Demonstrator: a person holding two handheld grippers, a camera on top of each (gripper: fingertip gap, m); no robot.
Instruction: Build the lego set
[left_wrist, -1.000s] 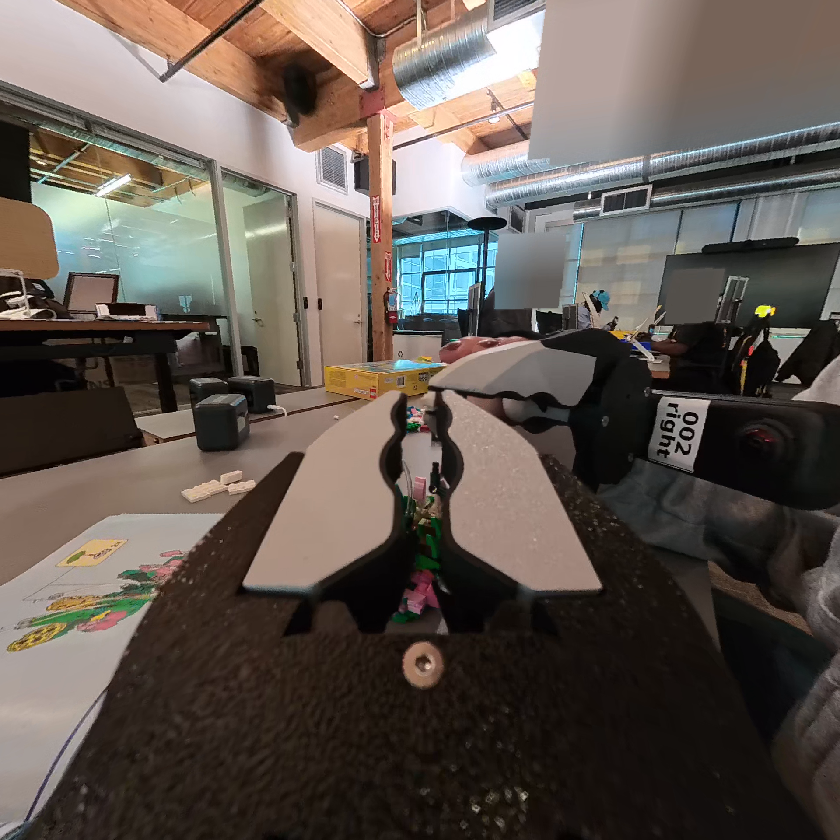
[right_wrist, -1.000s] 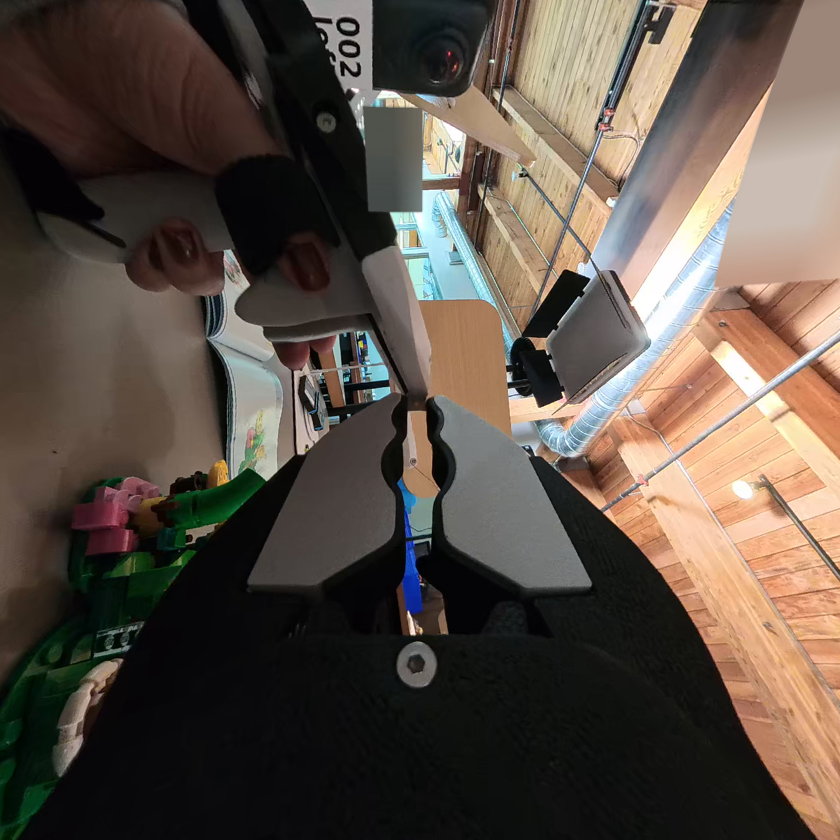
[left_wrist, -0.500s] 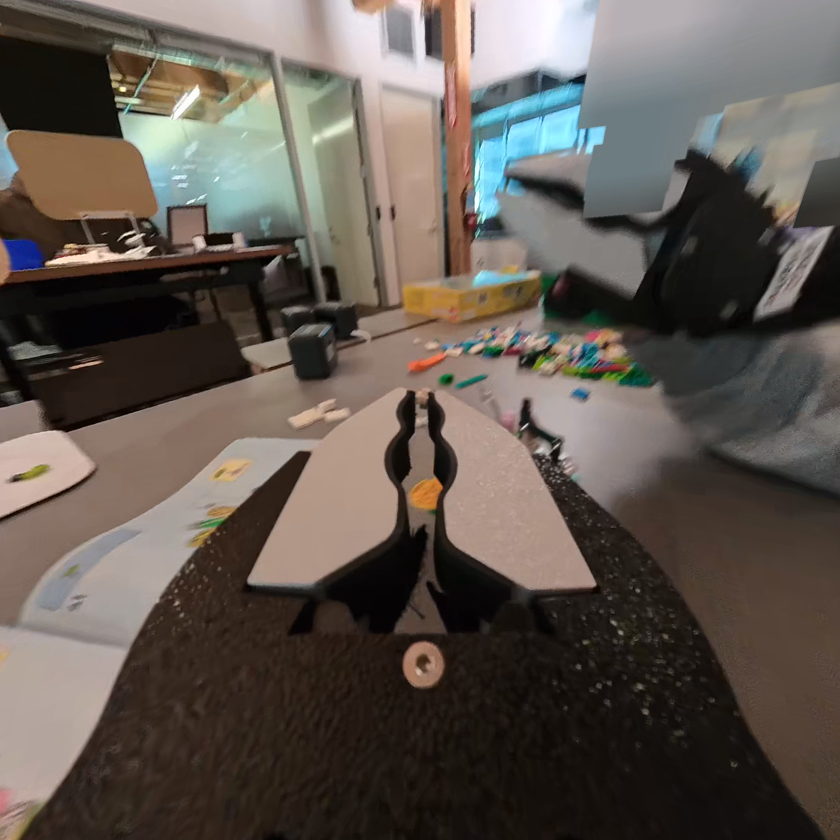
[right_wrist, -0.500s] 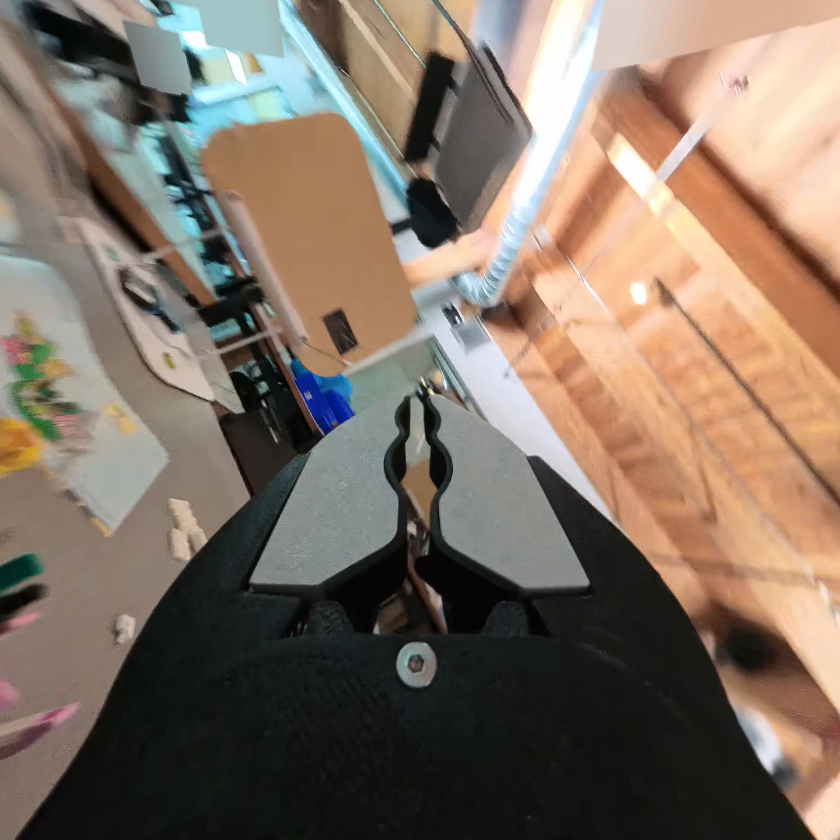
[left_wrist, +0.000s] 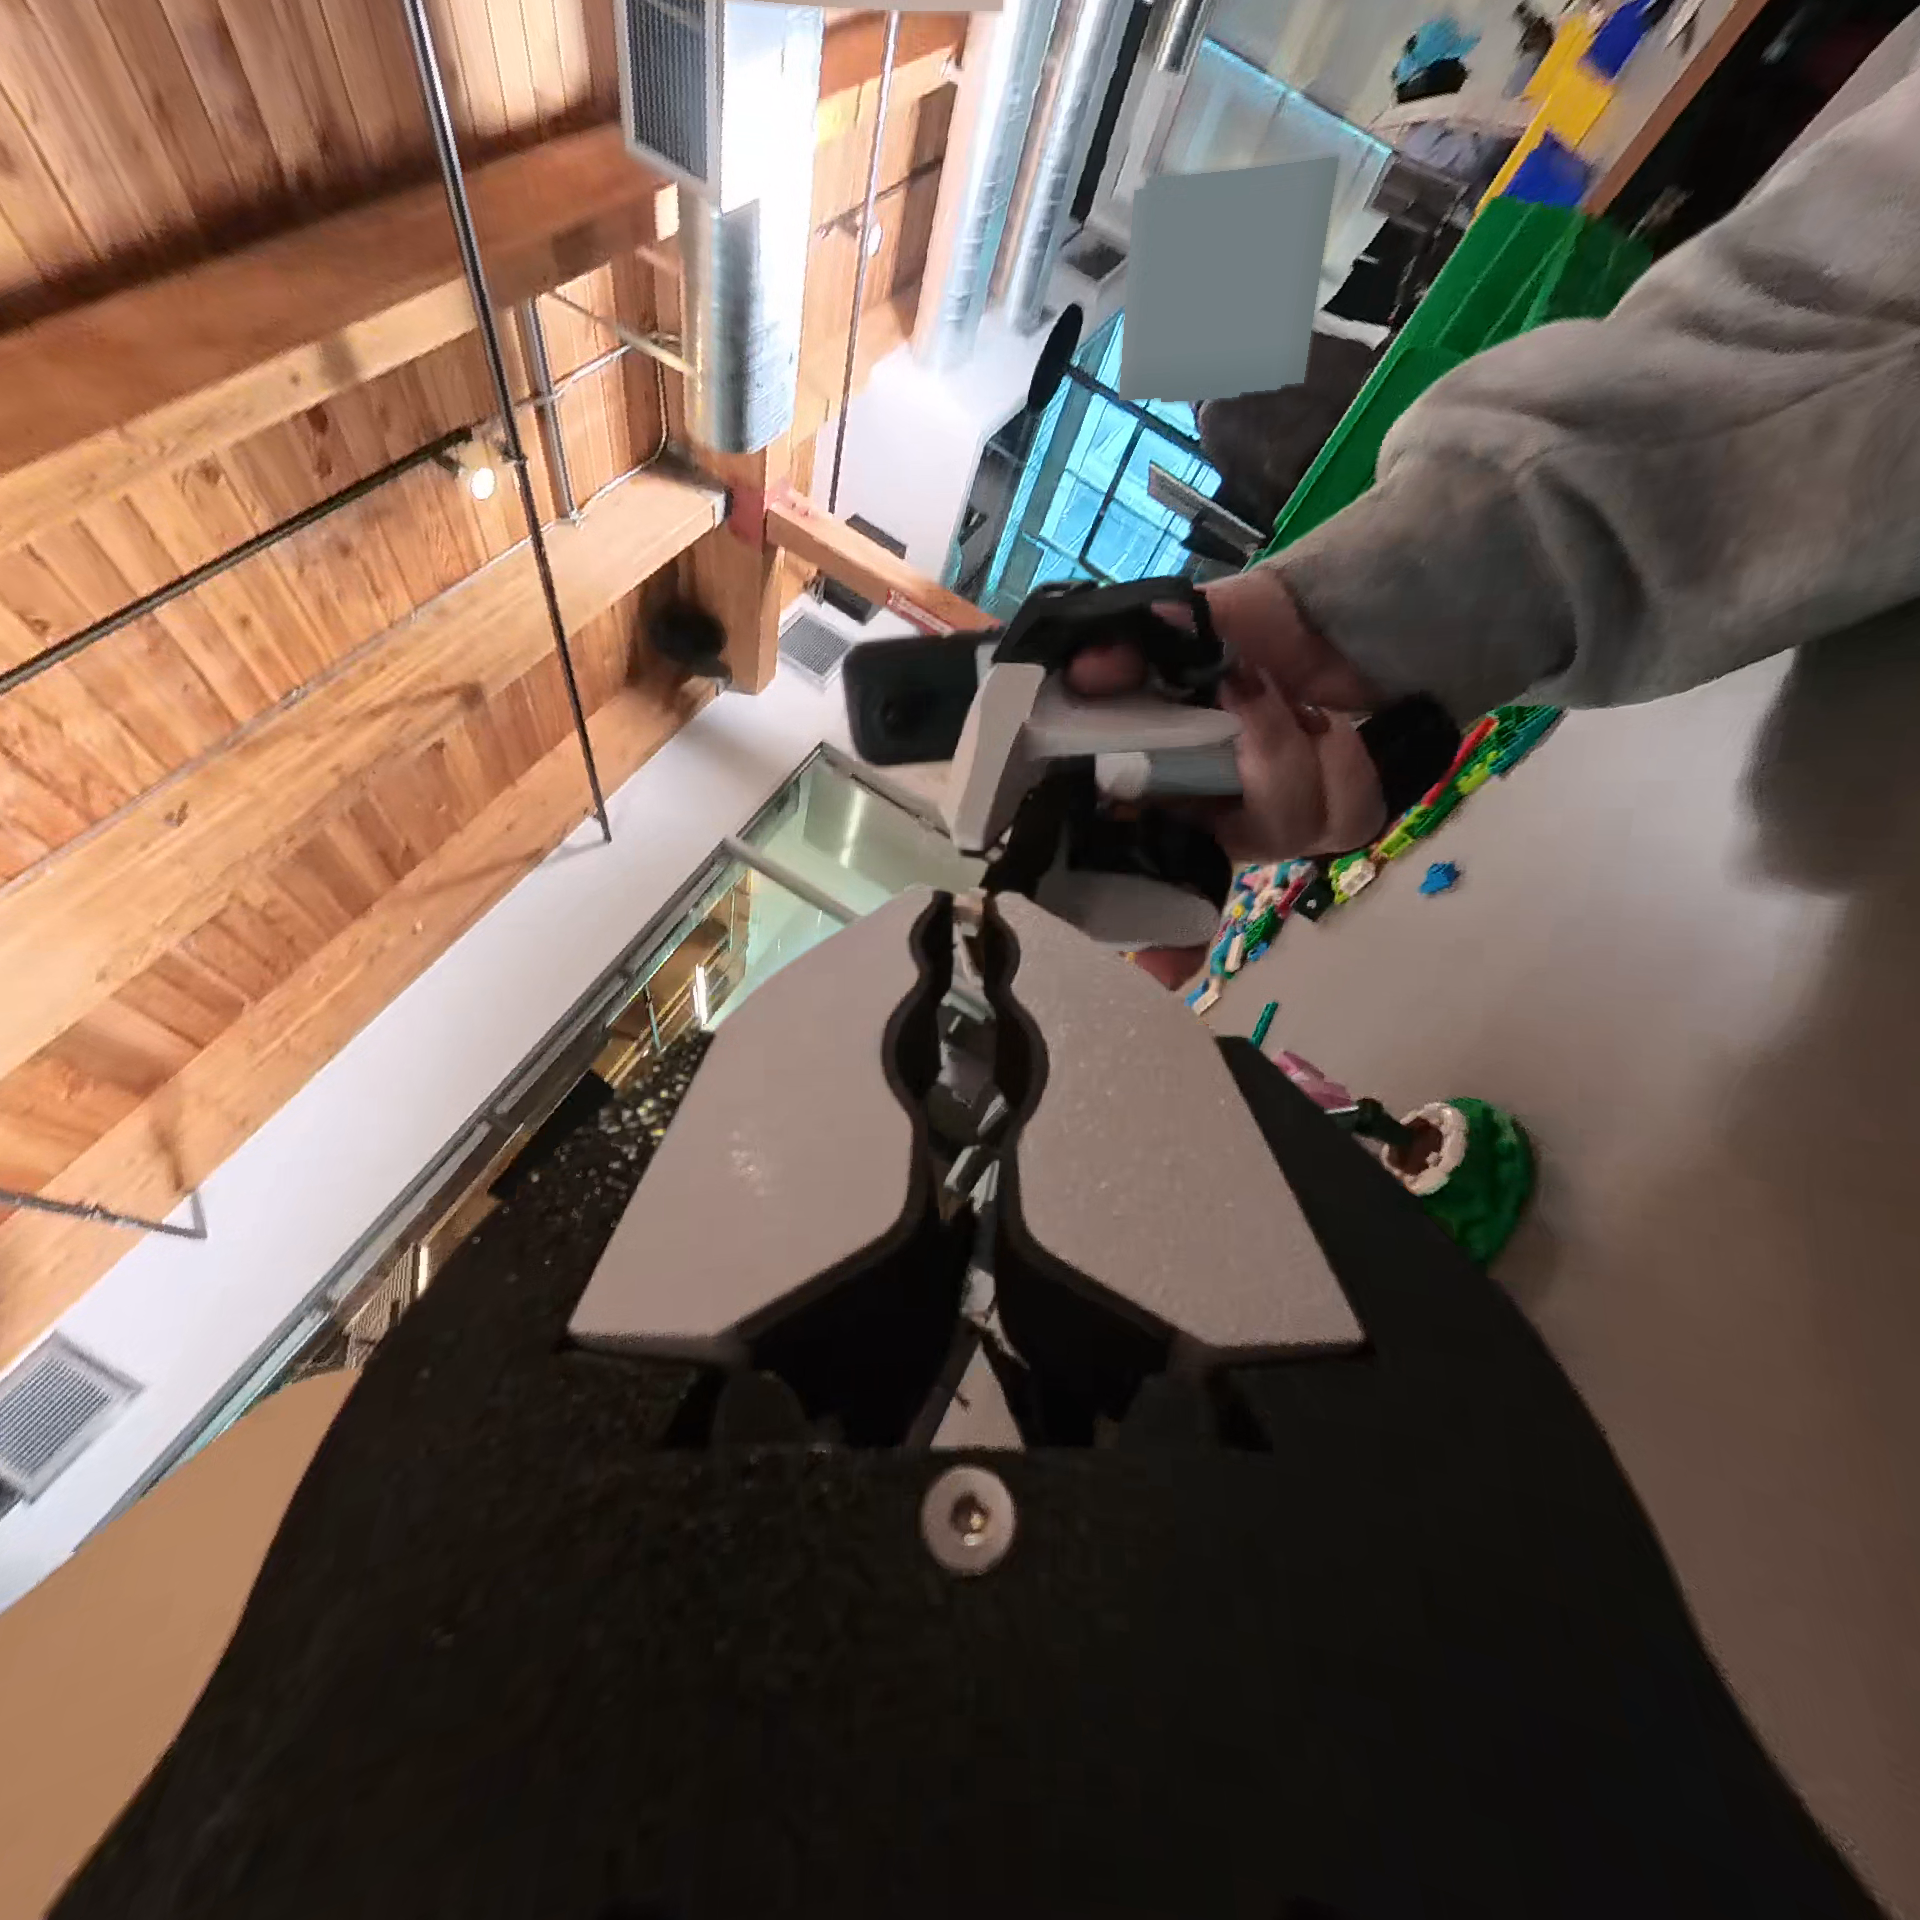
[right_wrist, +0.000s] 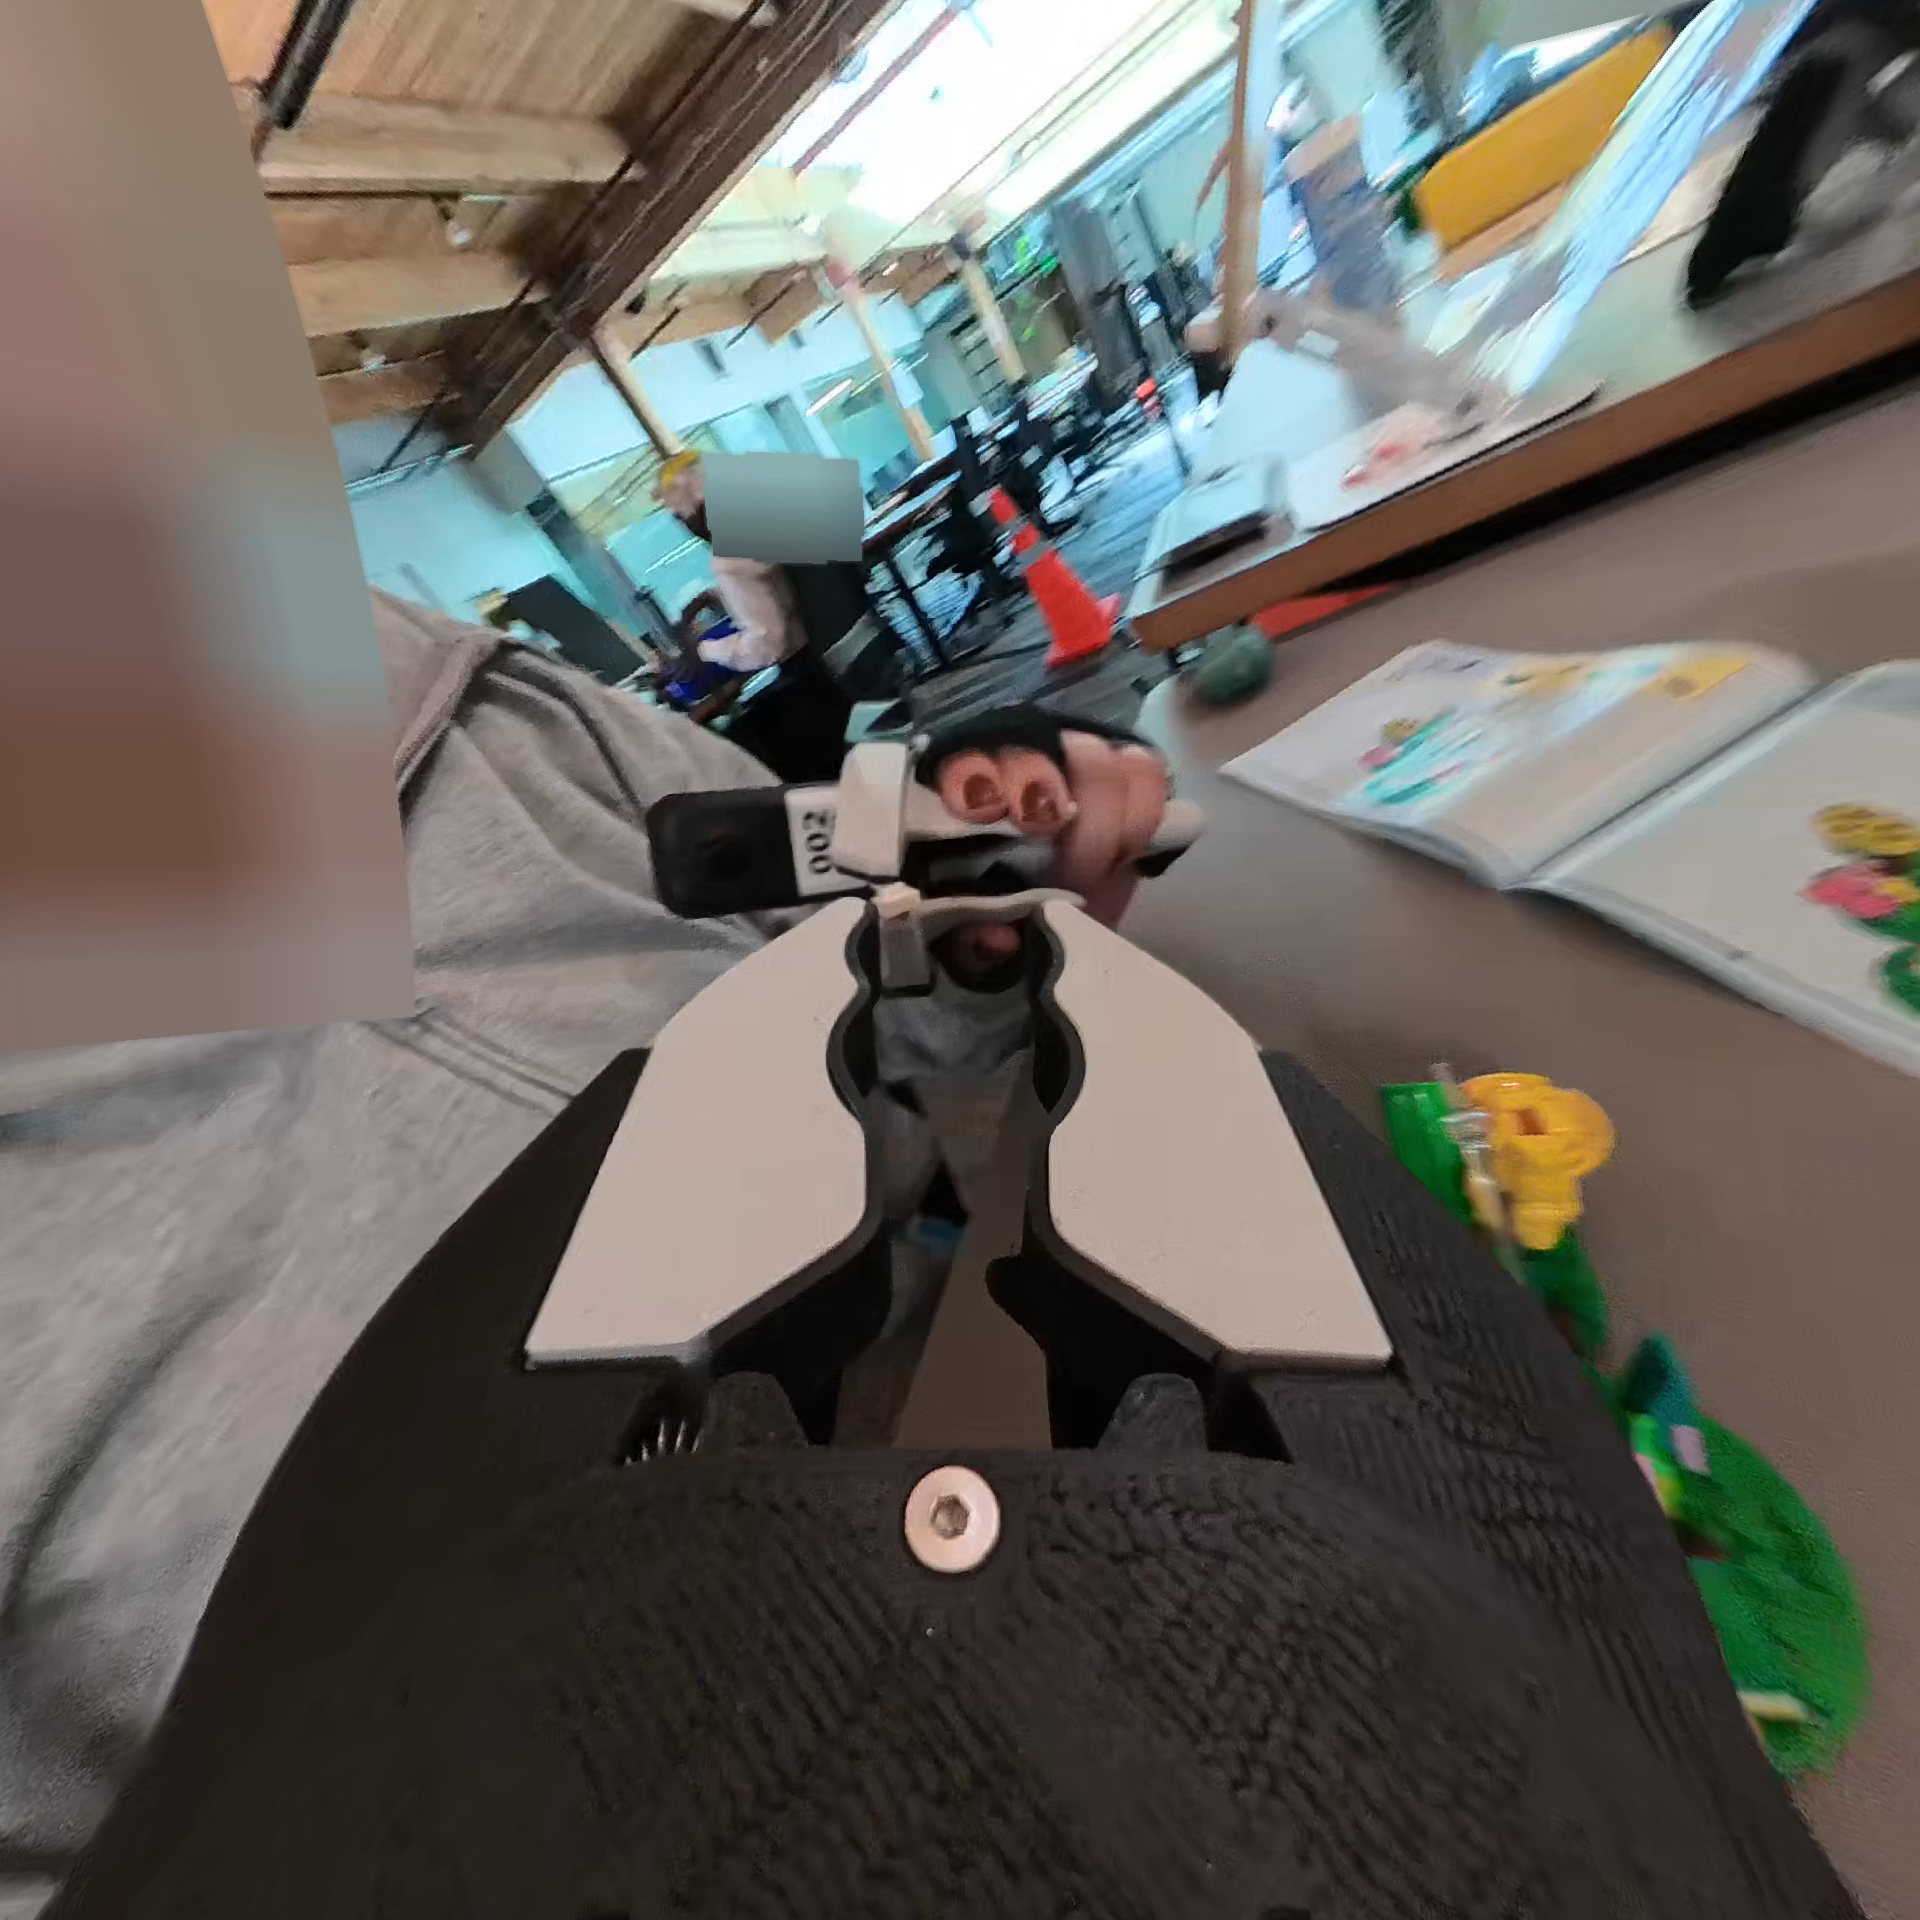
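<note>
My left gripper (left_wrist: 966, 909) is held up off the table, its jaws almost together. In the right wrist view it (right_wrist: 894, 894) seems to pinch a small white piece (right_wrist: 902, 940) at its tips. My right gripper (right_wrist: 951, 940) faces it tip to tip with its jaws apart around that piece. In the left wrist view the right gripper (left_wrist: 997, 862) sits in a hand just beyond my tips. The green lego model (right_wrist: 1766, 1558) with a yellow flower (right_wrist: 1538, 1153) stands on the table at the right. The model also shows in the left wrist view (left_wrist: 1475, 1184).
An open instruction booklet (right_wrist: 1558, 748) lies on the grey table (right_wrist: 1299, 987). Several loose bricks (left_wrist: 1268, 914) are scattered farther off. A grey sleeve (left_wrist: 1610, 468) reaches across, and the other sleeve (right_wrist: 520, 831) fills the left. A person sits in the background, and an orange cone (right_wrist: 1070, 613) stands there. The tips of both grippers are at nearly the same place. It is some 15 centimetres from my right tips to the green lego model (right_wrist: 1766, 1558).
Both grippers have swung and rolled through blurred motion and now face each other tip to tip. The right gripper's jaws, shut before, now stand apart.
</note>
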